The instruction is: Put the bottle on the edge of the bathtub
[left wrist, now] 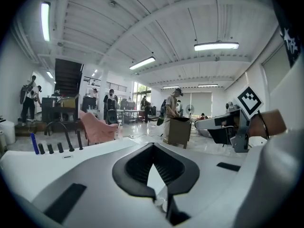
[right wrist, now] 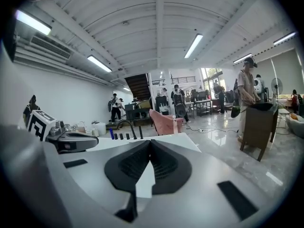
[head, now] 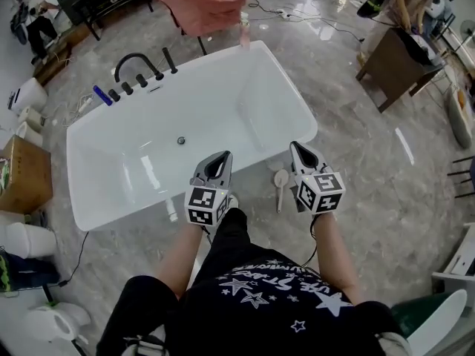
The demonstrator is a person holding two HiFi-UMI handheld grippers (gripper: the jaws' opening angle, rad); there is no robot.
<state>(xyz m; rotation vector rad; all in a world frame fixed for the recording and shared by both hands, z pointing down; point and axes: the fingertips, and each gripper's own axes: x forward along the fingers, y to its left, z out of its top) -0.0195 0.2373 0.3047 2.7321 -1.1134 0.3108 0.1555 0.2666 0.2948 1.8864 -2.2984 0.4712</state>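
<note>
A white bathtub (head: 89,191) fills the middle of the head view. A pale pink clear bottle (head: 244,30) stands on its far corner rim, also small in the left gripper view (left wrist: 118,130) and the right gripper view (right wrist: 175,126). A blue bottle (head: 102,95) lies on the left rim beside the black faucet (head: 133,61). My left gripper (head: 219,162) and right gripper (head: 300,150) hover side by side over the tub's near edge, far from both bottles. Both are shut with nothing in them (left wrist: 153,148) (right wrist: 149,144).
A white handheld shower head (head: 280,180) lies on the floor between the grippers. A pink chair (head: 197,6) stands behind the tub, a brown cabinet (head: 393,61) at the right, a cardboard box (head: 22,173) at the left. People stand in the background.
</note>
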